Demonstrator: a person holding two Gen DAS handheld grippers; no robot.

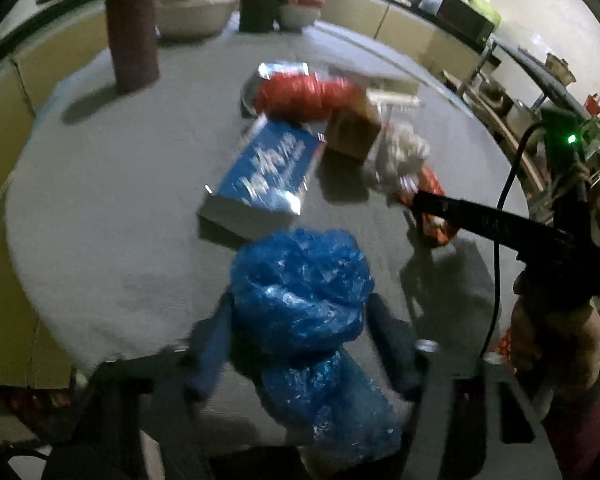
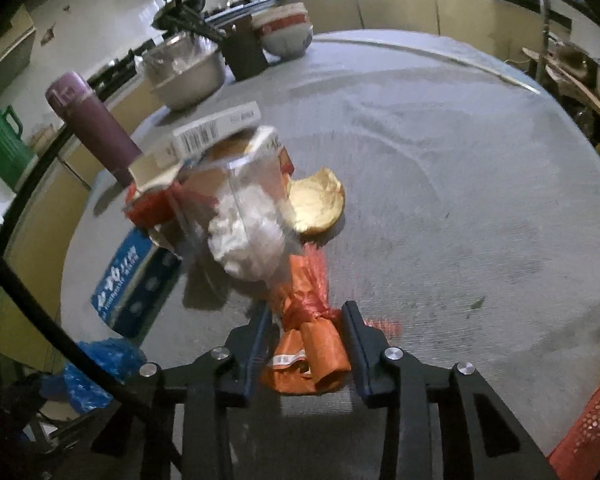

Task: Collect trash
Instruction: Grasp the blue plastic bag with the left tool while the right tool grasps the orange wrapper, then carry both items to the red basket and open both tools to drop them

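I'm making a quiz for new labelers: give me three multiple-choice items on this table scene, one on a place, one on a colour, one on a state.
1. Where does the gold wrapper lie?
A. on the table
B. in the steel bowl
C. on the blue box

2. What colour is the bag between the left gripper's fingers?
A. green
B. blue
C. white

3. How does the purple bottle stand?
A. lying flat
B. upside down
C. upright

Answers: 1 A, it rests on the cloth beside the pile; 2 B, crinkled blue plastic fills the gap; 3 C, its cap is on top.
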